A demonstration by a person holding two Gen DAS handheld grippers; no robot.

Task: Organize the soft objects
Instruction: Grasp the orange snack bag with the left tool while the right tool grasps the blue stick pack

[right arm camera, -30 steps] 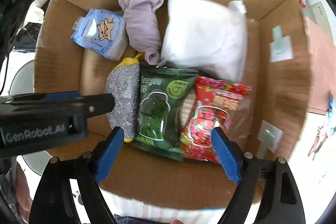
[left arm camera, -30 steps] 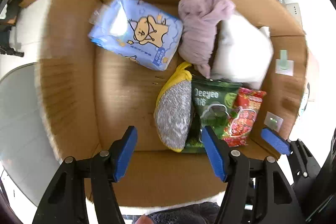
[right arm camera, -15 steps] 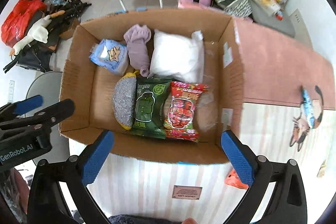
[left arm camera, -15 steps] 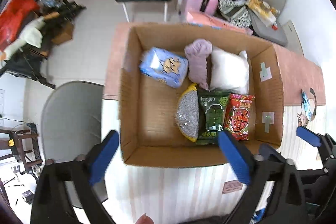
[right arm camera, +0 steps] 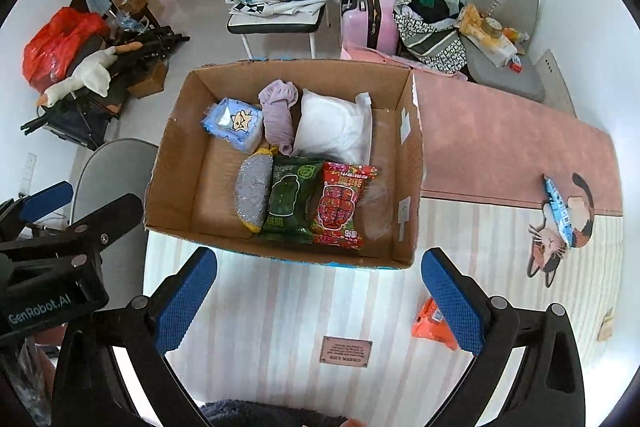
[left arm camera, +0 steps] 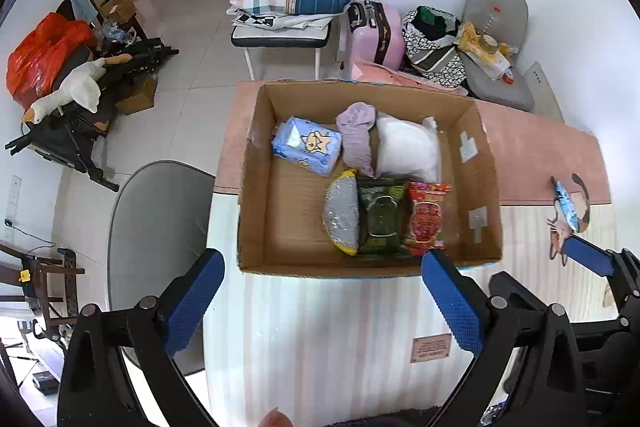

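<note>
Pulling both the left gripper (left arm camera: 320,303) and right gripper (right arm camera: 320,301) back from inside the cardboard box (right arm camera: 168,163) to high above the desk (right arm camera: 280,307), jaws apart and empty, leaving packets packed inside, suggesting sorting nearing done, orange packet (right arm camera: 434,323) outstanding.

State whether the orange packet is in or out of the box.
Out: the orange packet lies on the mat, outside the box.
</note>
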